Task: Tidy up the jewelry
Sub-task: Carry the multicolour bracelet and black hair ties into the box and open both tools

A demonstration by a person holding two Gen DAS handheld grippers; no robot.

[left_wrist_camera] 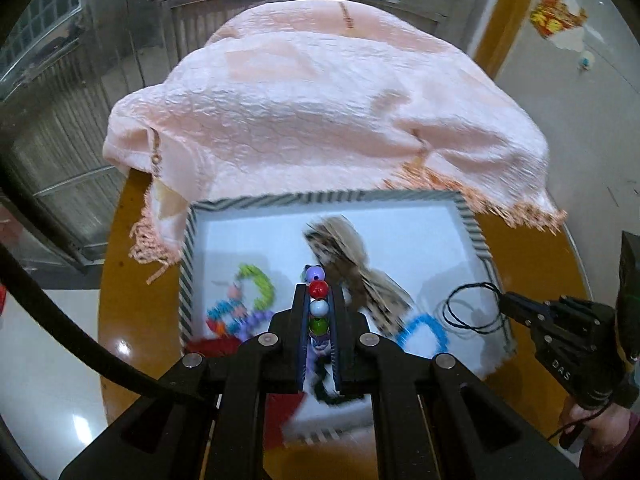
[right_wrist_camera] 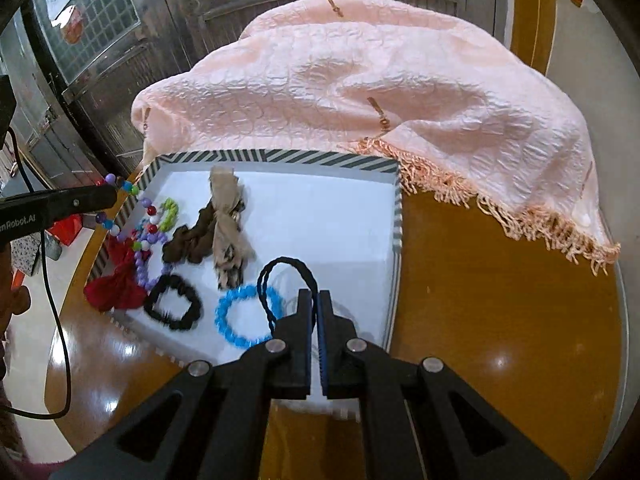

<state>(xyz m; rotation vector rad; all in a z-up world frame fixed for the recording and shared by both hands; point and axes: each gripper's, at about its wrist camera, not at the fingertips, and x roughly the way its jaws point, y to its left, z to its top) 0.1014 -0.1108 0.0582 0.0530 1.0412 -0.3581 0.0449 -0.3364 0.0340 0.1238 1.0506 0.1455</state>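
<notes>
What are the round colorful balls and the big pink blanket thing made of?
The bead bracelet in the left hand-held gripper looks like glossy plastic or glass: each bead shows a bright glint. The pink cloth looks like soft crinkled fabric, matte, with a fringe.

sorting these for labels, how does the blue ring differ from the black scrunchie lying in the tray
The blue ring is bright and translucent with a knobbly, bead-like edge; the black scrunchie is dull, ruffled fabric. The blue ring lies nearly round, while the black scrunchie sags into a squarish loop. The blue ring sits nearer the right gripper. Both lie flat as closed loops on the tray.
</notes>
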